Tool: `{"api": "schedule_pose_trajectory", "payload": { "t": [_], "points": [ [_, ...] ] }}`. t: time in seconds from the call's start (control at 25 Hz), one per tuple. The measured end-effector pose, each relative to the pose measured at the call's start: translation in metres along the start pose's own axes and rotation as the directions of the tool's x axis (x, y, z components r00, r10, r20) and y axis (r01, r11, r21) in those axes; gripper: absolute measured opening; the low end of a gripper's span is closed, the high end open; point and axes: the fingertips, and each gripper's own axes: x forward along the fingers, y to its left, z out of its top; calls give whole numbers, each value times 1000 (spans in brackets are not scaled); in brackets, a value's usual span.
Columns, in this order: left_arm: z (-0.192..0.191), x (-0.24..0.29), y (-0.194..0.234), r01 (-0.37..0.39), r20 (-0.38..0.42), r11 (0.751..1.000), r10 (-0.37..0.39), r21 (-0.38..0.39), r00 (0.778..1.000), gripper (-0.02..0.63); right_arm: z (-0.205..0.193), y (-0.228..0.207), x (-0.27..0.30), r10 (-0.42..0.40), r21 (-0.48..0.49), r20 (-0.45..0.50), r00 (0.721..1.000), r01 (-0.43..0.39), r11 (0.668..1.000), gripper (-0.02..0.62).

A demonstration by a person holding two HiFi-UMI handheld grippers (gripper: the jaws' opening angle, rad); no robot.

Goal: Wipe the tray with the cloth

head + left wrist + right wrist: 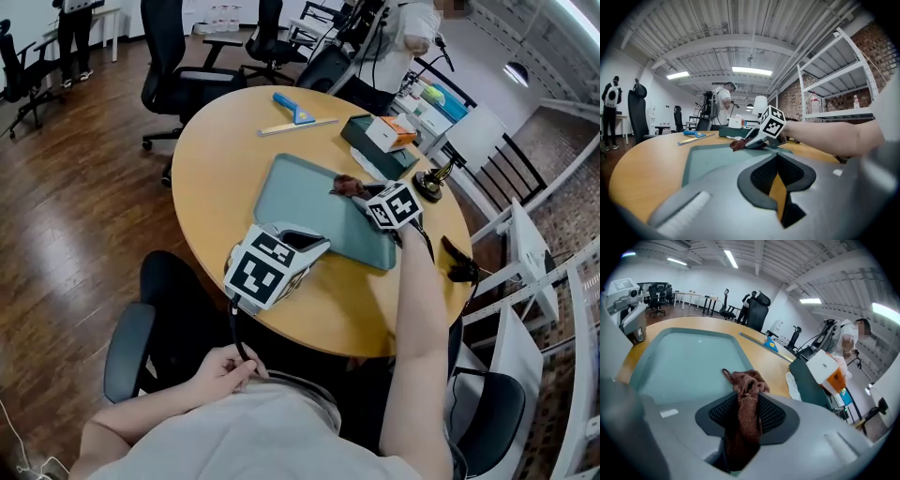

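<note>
right arm: the bare forearm (417, 300) is stretched forward over the near right of the round wooden table (216, 159), with the wrist bent in toward the table's middle.
right gripper (364, 192): it is held low at the far long rim of the tray, and its jaws are aimed leftward and away across the tray.
right jaws: they are clamped on the crumpled reddish-brown cloth (748, 397), as seen in the right gripper view.
cloth position: it is bunched at the jaw tips, with its free end lying on the tray just inside the far rim.
cloth axis: its length runs along the jaws, and the loose end points ahead of them toward the tray's middle.
flat grey-green rectangular tray (300, 202): it lies flat on the table; in the head view its long axis runs from far left to near right.
left gripper (311, 242): it is laid on the table at the tray's near long rim and points across the tray toward the right gripper.
left jaws: they are brought together with nothing between them; only a thin slit is seen, with the table showing through.
left hand (225, 370): it is kept low by the torso, off the gripper, and is closed round a black cable (234, 323).
</note>
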Motion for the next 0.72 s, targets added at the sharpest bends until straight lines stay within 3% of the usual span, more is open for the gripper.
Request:
{"api": "schedule_pose_trajectory", "payload": {
  "t": [0.12, 0.24, 0.4, 0.72],
  "points": [
    [0, -1, 0, 2, 5, 1000, -2, 0, 1000, 14, 2, -2, 3, -12, -11, -9, 1000, 12, 1000, 137],
    [-6, 3, 2, 0, -41, 1000, 0, -13, 999, 14, 3, 2, 1, -6, -15, -10, 1000, 6, 1000, 136],
    [-13, 6, 15, -79, -100, 996, 74, -47, 992, 14, 2, 14, -9, 16, -32, -1, 1000, -16, 999, 137],
    [-6, -2, 16, -93, -54, 995, 91, -40, 994, 14, 8, 64, -39, 111, -104, 26, 994, -107, 989, 137]
  ]
}}
